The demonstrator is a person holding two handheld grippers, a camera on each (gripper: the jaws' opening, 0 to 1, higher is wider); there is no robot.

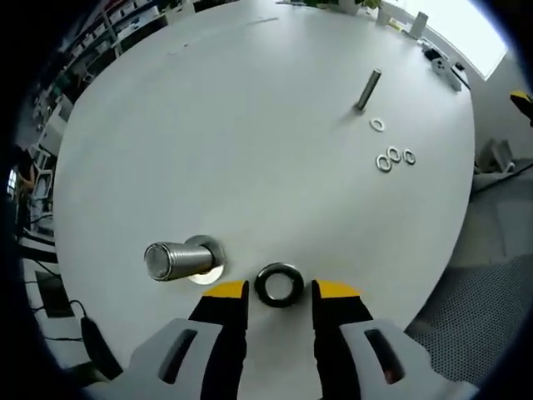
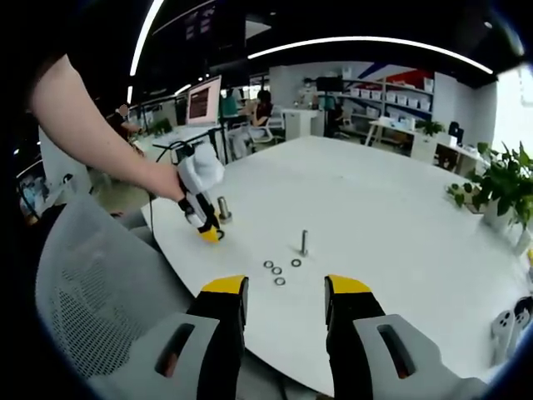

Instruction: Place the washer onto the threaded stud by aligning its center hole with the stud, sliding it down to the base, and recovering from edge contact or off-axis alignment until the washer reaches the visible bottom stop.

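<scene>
A: Left gripper view first, nearest things?
B: Left gripper [image 1: 280, 293] low over the white bench [image 1: 250, 125], yellow-tipped jaws spread apart. Dark washer [image 1: 279, 284] flat on the bench between the tips, touching neither as far as can be told.

A: And just beside that?
B: Large threaded stud [image 1: 176, 259] immediately to the picture-left of the washer, upright on its round base, seen almost end-on. Washer not on it, lying beside the base.

A: Farther out?
B: Well across the bench, three small silver washers [image 1: 395, 157] clustered together, a fourth silver washer [image 1: 377, 125] just beyond, then a slim stud [image 1: 367, 90] standing near that one.

A: Right gripper view, same order?
B: Right gripper [image 2: 285, 292] at the bottom, jaws wide apart, holding nothing, hovering off the near bench edge. Mesh chair back [image 2: 92, 283] at lower left. On the bench ahead, three small washers together, one more close by, and the slim stud upright just behind them.

A: Beyond those?
B: Left gripper coming in from the left, carried by a hand [image 2: 171, 182] on a bare forearm, tips pointed down at the bench right next to the large stud. Dark washer too small to make out there. Farther back, office desks, a lit monitor [image 2: 202, 100], seated people; potted plant [image 2: 500, 187] at the right.
</scene>
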